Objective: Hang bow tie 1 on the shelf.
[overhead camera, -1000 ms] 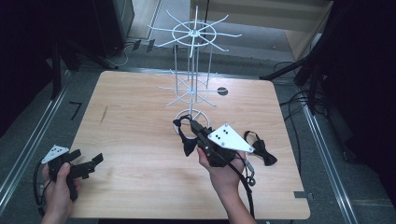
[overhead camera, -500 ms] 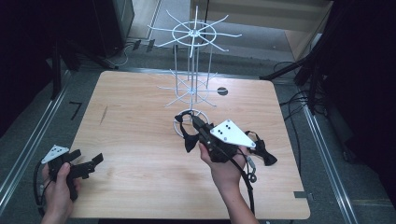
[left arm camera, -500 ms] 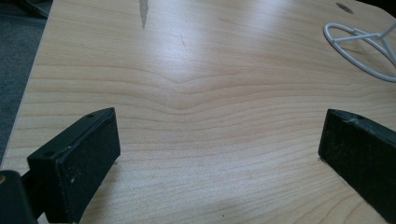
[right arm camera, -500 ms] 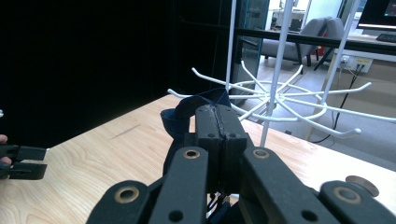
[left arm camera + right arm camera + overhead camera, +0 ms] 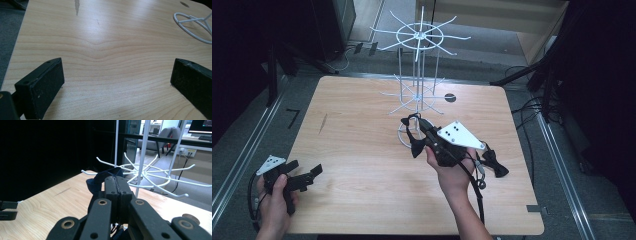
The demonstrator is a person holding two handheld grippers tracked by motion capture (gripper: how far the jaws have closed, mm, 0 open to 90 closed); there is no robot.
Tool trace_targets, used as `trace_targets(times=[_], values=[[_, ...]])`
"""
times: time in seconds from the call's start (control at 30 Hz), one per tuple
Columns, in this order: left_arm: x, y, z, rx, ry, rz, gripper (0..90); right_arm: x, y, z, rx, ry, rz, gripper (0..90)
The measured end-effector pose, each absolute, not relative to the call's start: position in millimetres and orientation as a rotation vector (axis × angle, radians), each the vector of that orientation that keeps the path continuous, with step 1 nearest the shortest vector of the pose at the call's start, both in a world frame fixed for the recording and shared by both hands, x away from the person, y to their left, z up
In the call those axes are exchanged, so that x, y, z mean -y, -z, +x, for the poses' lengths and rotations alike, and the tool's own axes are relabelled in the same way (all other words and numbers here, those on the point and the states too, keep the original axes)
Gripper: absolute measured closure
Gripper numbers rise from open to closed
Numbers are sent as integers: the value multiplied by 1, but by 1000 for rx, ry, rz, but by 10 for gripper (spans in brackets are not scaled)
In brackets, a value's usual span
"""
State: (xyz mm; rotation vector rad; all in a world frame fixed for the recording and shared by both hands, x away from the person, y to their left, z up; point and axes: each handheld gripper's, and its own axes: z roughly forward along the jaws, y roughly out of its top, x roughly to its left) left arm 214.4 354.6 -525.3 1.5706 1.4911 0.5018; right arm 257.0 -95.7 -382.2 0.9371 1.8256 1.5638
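A person's right tool (image 5: 414, 131), at the centre of the high frame, is clenched on the strap of a dark bow tie (image 5: 416, 146), whose bow hangs just below the tips, its long axis running roughly upper left to lower right in the high frame. In the right gripper view the jaws meet flat, and a loop of dark strap (image 5: 98, 181) bulges up and to the left past their tips, toward the frame's centre. The tool points to the upper left, at the low tier of hooks on a white wire display rack (image 5: 417, 92) standing in the upper middle of the desk (image 5: 362, 165); the grip on the band, not the bow, looks meant to leave the loop free to slip over a hook. A second bow tie (image 5: 494, 165) lies flat to the right of the hand, near the desk's right edge. In the lower left corner, the left tool (image 5: 314, 172) rests low over the desk, released, its jaws wide apart with bare wood between them, apparently waiting its turn.
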Motion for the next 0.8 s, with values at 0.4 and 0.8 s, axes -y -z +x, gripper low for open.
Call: trace_targets(times=[0.4,0.8], values=[[-355,525,214,-1490,-501,1575,0,95,388,271,-1834,-1530,979,900],[-355,525,214,-1490,-501,1576,0,95,399,282,-1841,-1498,1015,900]])
